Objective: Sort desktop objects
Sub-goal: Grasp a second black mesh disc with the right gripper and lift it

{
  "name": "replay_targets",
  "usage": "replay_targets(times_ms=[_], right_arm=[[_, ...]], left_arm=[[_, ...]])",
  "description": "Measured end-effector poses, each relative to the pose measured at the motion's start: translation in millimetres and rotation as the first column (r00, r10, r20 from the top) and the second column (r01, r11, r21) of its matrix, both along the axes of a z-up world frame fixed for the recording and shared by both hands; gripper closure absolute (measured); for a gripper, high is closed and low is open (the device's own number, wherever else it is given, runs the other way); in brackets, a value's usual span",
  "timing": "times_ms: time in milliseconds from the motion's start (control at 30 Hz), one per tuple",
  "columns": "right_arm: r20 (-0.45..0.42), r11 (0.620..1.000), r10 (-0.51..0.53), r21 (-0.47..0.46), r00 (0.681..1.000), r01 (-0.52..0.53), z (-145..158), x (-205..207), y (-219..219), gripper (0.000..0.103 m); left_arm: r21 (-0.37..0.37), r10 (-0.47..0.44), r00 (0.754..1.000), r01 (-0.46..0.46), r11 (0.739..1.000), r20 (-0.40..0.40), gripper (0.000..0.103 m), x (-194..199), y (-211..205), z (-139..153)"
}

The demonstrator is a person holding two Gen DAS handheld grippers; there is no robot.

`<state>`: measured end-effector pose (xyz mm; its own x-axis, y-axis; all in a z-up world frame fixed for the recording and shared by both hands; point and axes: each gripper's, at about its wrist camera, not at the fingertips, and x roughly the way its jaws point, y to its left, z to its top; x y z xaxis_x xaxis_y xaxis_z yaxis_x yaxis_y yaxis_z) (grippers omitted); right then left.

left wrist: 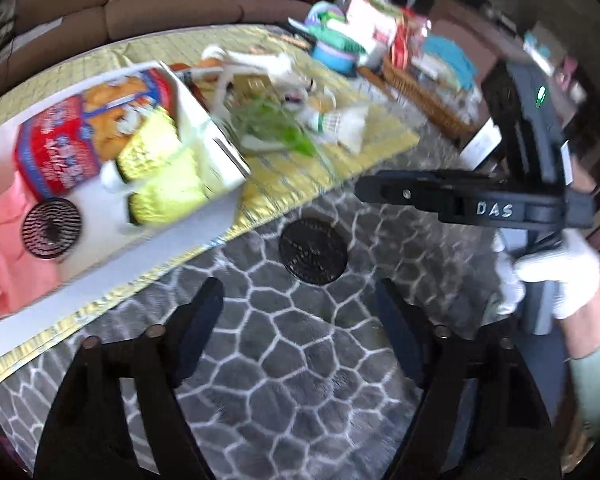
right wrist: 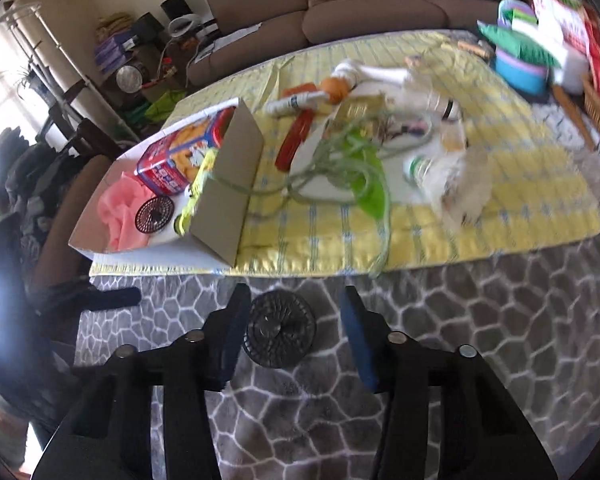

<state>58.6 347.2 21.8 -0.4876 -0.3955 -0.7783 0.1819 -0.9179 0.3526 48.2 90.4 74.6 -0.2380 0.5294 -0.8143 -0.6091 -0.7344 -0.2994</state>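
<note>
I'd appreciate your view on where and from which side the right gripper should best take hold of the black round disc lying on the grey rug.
The black disc lies flat on the rug, so probably grip its outer rim across the diameter, coming from above. The right gripper is open, and the disc sits nearer its left finger, so shifting slightly left first seems wise.

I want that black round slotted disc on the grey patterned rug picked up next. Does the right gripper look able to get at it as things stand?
Probably yes. The black round slotted disc lies alone on the grey patterned rug, just ahead of the right gripper, whose jaws stand open wider than the disc, with nothing between them.
</note>
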Motion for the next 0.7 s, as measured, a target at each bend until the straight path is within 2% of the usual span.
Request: replay_targets(times_ms=[67, 167, 333, 400, 433, 500, 700], right_arm=[[-0.011, 1.0, 0.028, 0.002, 1.0, -0.028, -8, 1, -7, 0.061], [-0.008, 0.994, 0.087, 0.071, 0.996, -0.086, -19, 0, -25, 0.068], [0.004, 0.966, 0.16, 0.206, 0.987, -0.157, -34, -1, -49, 0.076], [-0.008, 0.959, 0.177, 0.225, 0.984, -0.171, -37, 0, -54, 0.077], [-0.011, 0.957, 0.186, 0.227, 0.982, -0.179, -37, 0, -55, 0.081], [-0.009, 0.959, 0.197, 0.209, 0.98, -0.191, -38, 2, -55, 0.087], [0.002, 0.987, 0.155, 0.044, 0.988, -0.155, -32, 3, -37, 0.088]], left_arm=[[-0.014, -0.006, 1.0, 0.007, 1.0, 0.021, 0.032, 5, 8, -16], [-0.018, 0.002, 0.999, -0.001, 1.0, 0.047, 0.034, 7, 9, -30], [-0.009, 0.013, 0.999, -0.012, 1.0, 0.052, 0.034, 8, 12, -36], [-0.007, 0.01, 0.998, -0.01, 1.0, 0.057, 0.034, 7, 15, -38], [-0.006, 0.007, 0.998, -0.007, 1.0, 0.059, 0.034, 8, 16, -39], [-0.002, 0.002, 0.998, -0.002, 1.0, 0.065, 0.034, 9, 18, -41], [0.019, 0.001, 0.997, -0.003, 1.0, 0.076, 0.033, 9, 18, -43]])
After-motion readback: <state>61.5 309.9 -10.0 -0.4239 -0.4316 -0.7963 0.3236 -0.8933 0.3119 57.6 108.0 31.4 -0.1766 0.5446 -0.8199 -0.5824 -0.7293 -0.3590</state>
